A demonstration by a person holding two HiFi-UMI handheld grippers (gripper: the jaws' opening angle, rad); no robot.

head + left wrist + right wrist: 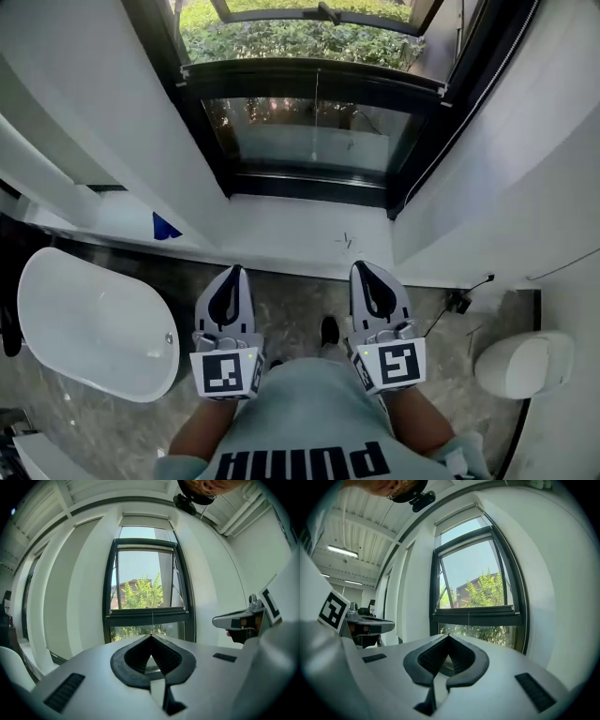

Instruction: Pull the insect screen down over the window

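Black-framed window (309, 80) stands well ahead, its insect-screen cord (316, 122) hanging free at the middle bar, while the left gripper (234, 271) and the right gripper (362, 266) wait low by the waist, jaws together and empty, seemingly because no reach is begun.

window (314, 131) ahead, bathtub (94, 328) at left, left tool (232, 274) beside right tool (361, 269), both short of window
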